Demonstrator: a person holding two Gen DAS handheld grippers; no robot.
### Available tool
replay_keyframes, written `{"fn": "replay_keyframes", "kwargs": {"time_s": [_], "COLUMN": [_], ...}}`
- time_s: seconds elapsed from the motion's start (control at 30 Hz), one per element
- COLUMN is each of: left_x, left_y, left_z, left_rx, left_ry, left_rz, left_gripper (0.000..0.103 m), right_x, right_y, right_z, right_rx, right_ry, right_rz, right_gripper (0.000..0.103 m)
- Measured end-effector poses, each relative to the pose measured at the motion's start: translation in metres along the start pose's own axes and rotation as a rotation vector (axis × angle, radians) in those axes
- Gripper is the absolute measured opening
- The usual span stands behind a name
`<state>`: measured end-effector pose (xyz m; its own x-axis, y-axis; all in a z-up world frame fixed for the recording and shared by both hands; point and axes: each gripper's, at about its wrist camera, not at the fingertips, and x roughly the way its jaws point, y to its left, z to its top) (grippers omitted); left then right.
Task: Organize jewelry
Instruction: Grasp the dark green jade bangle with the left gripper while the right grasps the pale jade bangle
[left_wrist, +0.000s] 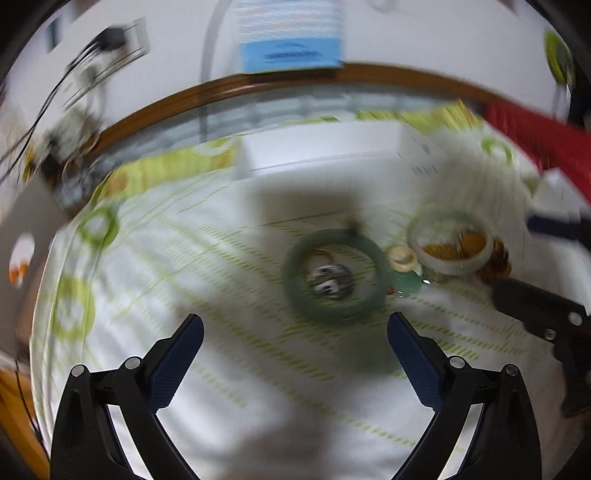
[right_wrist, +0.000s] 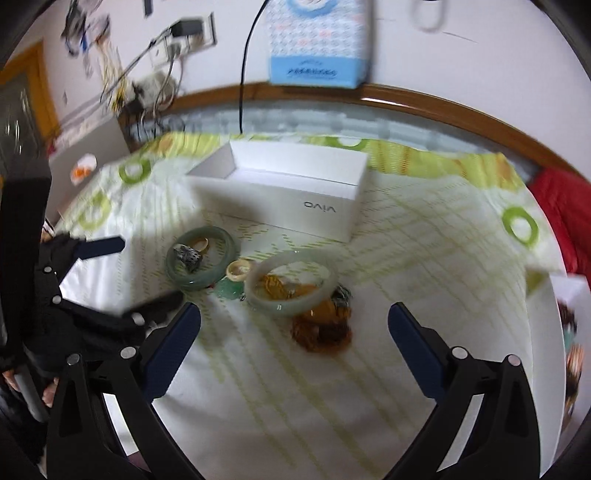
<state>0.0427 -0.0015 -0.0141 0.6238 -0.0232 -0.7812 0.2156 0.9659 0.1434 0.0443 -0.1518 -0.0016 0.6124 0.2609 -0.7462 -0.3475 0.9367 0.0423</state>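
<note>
A dark green jade bangle (left_wrist: 334, 275) lies on the white-and-green cloth with a black-and-white ring (left_wrist: 331, 279) inside it; it also shows in the right wrist view (right_wrist: 201, 263). To its right lie a small cream ring (left_wrist: 401, 257), a green pendant (left_wrist: 406, 284), a pale bangle (left_wrist: 450, 242) and an amber bead heap (right_wrist: 321, 325). The pale bangle also shows in the right wrist view (right_wrist: 291, 288). An open white box (right_wrist: 280, 184) stands behind them. My left gripper (left_wrist: 295, 328) is open, just short of the dark bangle. My right gripper (right_wrist: 295, 321) is open, near the pale bangle.
A blue-and-white patterned box (right_wrist: 317, 40) leans on the wall behind the wooden bed rail (right_wrist: 443, 107). Cables and a power strip (right_wrist: 155, 74) are at the back left. A red cloth (right_wrist: 557, 206) lies at the right. Another white box (right_wrist: 565, 332) sits at the right edge.
</note>
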Motion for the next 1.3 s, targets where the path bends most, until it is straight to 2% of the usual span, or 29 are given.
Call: {"fn": "replay_keyframes", "kwargs": {"time_s": [0.07,0.1,0.27,0.43,0.6,0.7,0.83,1.1,1.17,1.23,1.3], "left_x": [0.008,0.011,0.028,0.040,0.038,0.039,0.036,0.044,0.042,0.040,0.039], "left_y": [-0.006,-0.007,-0.005,0.011,0.018,0.028,0.034,0.038,0.038,0.037,0.035], "left_z": [0.004,0.006,0.022,0.028,0.026,0.025,0.022,0.029,0.029,0.029,0.029], "left_rx": [0.030,0.043,0.069,0.013,0.016,-0.019,-0.037,-0.056,-0.060,-0.055,-0.047], "left_ry": [0.013,0.024,0.055,0.082,0.067,0.065,0.047,0.060,0.048,0.037,0.026], "left_rz": [-0.018,-0.030,-0.074,-0.162,-0.124,-0.113,-0.074,-0.112,-0.105,-0.115,-0.111], "left_gripper": [0.100,0.100,0.100,0.100,0.100,0.100,0.100,0.100,0.098,0.090,0.084], "right_x": [0.013,0.016,0.022,-0.010,-0.043,-0.027,0.014,0.049,0.048,0.046,0.046], "right_y": [-0.006,-0.007,-0.009,-0.030,-0.032,-0.013,0.012,-0.009,-0.012,-0.012,-0.012], "right_z": [0.005,0.009,0.023,0.027,0.030,0.031,0.028,0.020,0.020,0.020,0.019], "right_rx": [-0.007,-0.008,-0.028,0.025,-0.026,-0.128,-0.233,-0.109,-0.103,-0.108,-0.118], "right_ry": [0.072,0.080,0.052,0.085,0.119,0.140,0.139,0.096,0.090,0.070,0.065], "right_rz": [0.035,0.048,0.033,0.038,0.024,0.039,0.060,0.131,0.140,0.154,0.153], "right_gripper": [0.099,0.099,0.099,0.099,0.099,0.099,0.099,0.098,0.085,0.074,0.068]}}
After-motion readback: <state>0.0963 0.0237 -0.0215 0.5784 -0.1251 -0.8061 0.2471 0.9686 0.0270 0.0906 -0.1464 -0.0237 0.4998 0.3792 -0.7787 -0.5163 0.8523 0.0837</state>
